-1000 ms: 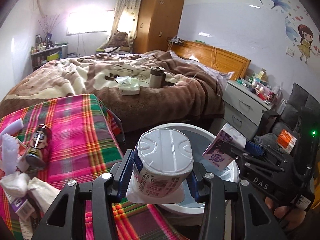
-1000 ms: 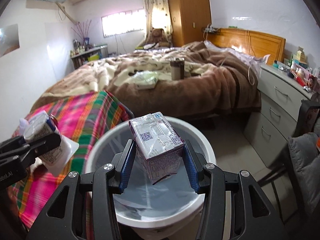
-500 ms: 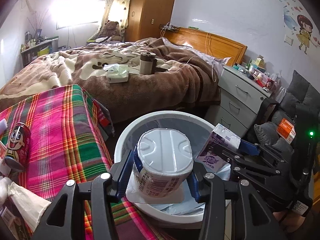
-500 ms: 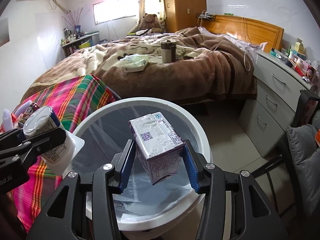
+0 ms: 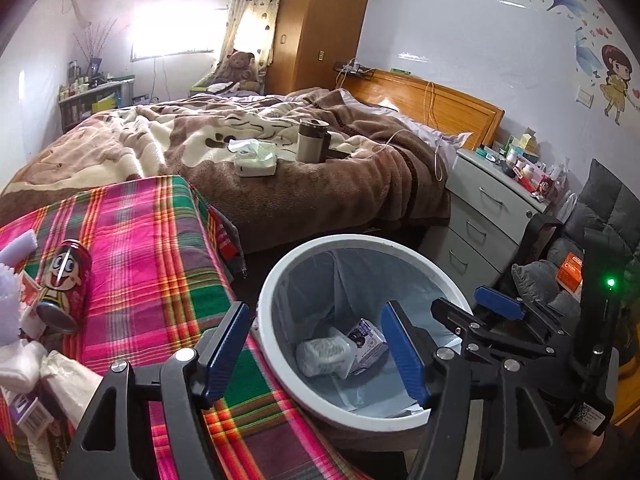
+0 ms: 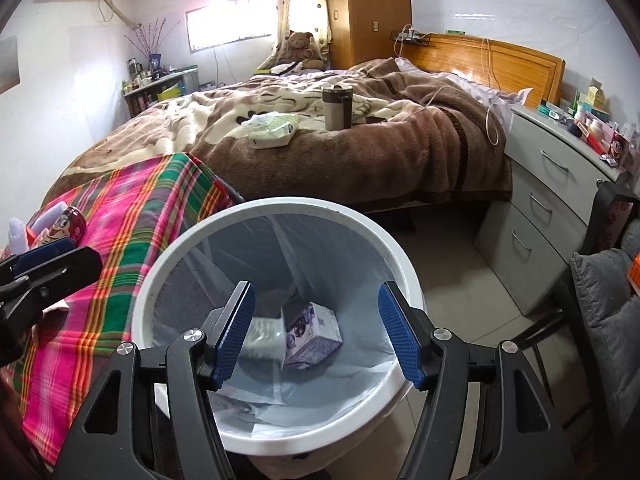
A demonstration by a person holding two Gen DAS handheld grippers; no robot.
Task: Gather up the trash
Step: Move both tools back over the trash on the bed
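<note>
We see the bed [image 5: 280, 168] filling the far half of the room under a brown and cream blanket, with a tissue pack [image 5: 256, 160] and a lidded tumbler [image 5: 311, 140] resting on it. Nearer on the left lies the counter [image 5: 152, 248], draped in a pink and green plaid cloth. Just beside its edge stands the white trash bin [image 6: 192, 236], lined with a pale blue bag.

Above the bin's mouth we find the right gripper [image 6: 316, 332], its jaws spread wide and holding nothing. The left gripper [image 5: 316, 352] hangs over the counter edge and the bin's near rim — its jaws are likewise wide apart and empty.

On the counter's left end a red drink can [image 5: 64, 284] with a cartoon face lies on its side, next to crumpled white tissues [image 5: 24, 364].

At the bottom of the bin lie the purple carton [image 6: 312, 334] and, touching it on the left, the white cup [image 5: 324, 350] — the cup is blurred in the right wrist view.
</note>
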